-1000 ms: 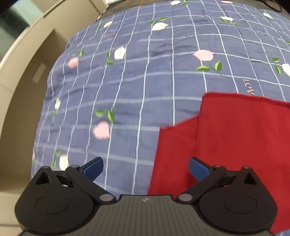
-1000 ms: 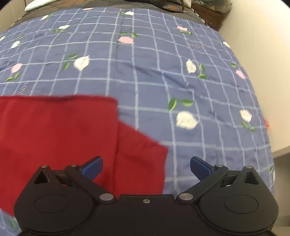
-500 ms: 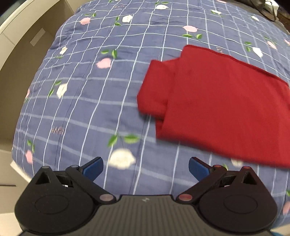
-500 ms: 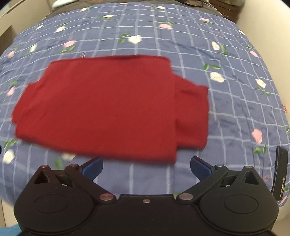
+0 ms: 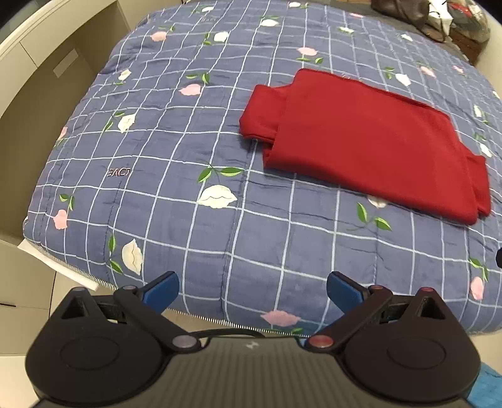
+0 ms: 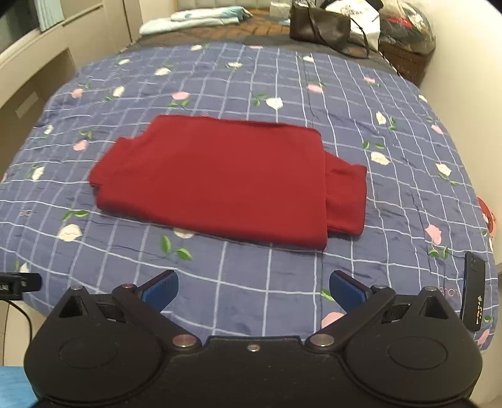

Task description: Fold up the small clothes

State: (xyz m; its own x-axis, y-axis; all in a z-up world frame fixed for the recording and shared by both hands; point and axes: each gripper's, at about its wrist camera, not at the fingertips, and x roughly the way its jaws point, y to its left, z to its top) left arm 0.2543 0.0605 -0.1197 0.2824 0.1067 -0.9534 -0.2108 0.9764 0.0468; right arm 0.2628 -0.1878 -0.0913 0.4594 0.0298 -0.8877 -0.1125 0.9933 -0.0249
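A red garment (image 5: 370,141) (image 6: 226,185) lies flat on the blue floral quilt (image 5: 175,150) (image 6: 282,94), folded into a wide rectangle with a short sleeve sticking out at each end. My left gripper (image 5: 252,290) is open, held above the quilt's near edge, well short of the garment and to its left. Over the same near edge my right gripper (image 6: 253,290) is open too, with the garment straight ahead of it. Neither gripper holds anything.
A black phone (image 6: 473,295) lies on the quilt near its front right edge. Pale cabinets (image 5: 40,72) line the left side of the bed. A dark handbag (image 6: 320,28), plastic bags and folded bedding (image 6: 194,18) sit at the far end.
Both grippers have pulled back and up from the garment, which was right under the fingers a second ago. The whole folded garment now shows.
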